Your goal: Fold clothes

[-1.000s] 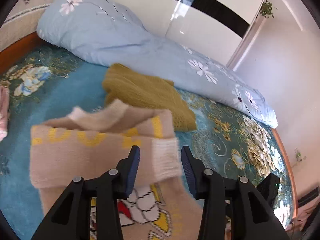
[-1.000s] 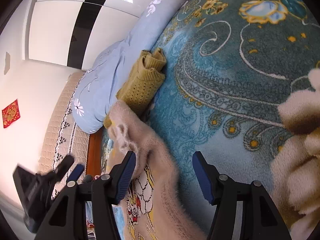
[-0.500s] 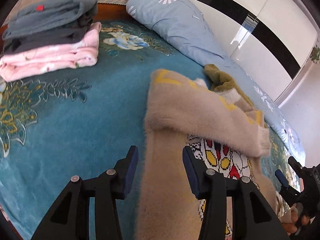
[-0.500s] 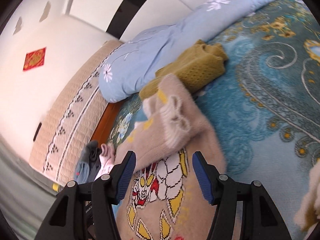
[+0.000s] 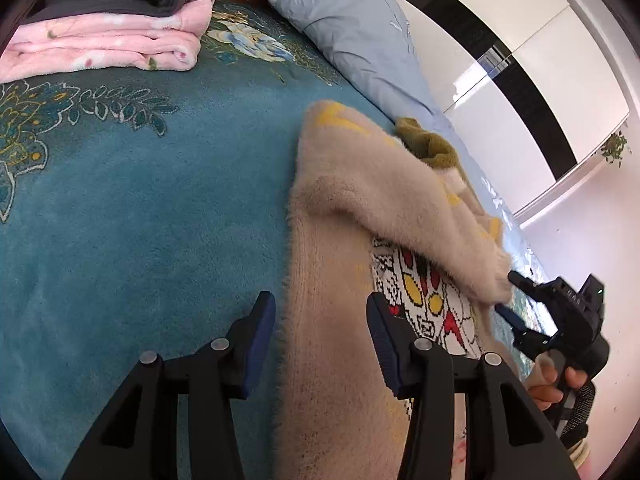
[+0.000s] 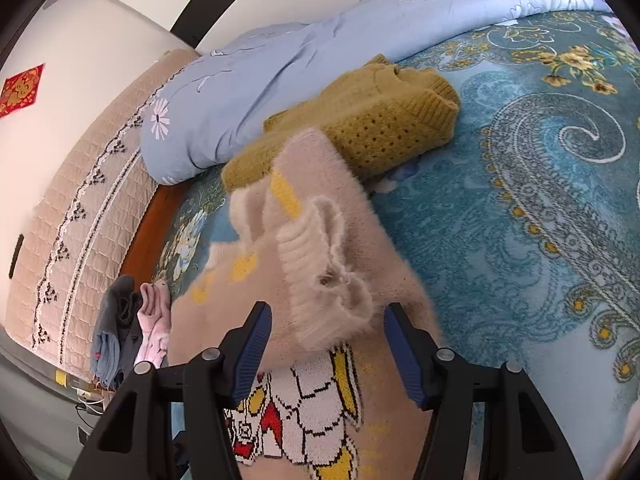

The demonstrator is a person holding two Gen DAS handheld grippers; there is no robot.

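Note:
A fuzzy beige sweater with a white, red and yellow cartoon print lies on the teal floral bedspread. Both its sleeves are folded across the chest. My left gripper is open over the sweater's left edge, holding nothing. My right gripper is open, with the ribbed cuff of a folded sleeve between its jaws, not clamped. The right gripper also shows in the left wrist view, at the sweater's far side.
A mustard knit sweater lies folded behind the beige one, against a long light-blue floral quilt. A stack of folded pink and grey clothes sits near the headboard. White and black wardrobe doors stand beyond the bed.
Both grippers pulled back from the sleeves, which now lie folded across the sweater. The left gripper swung left to the sweater's side edge; the right one lowered toward the cuff.

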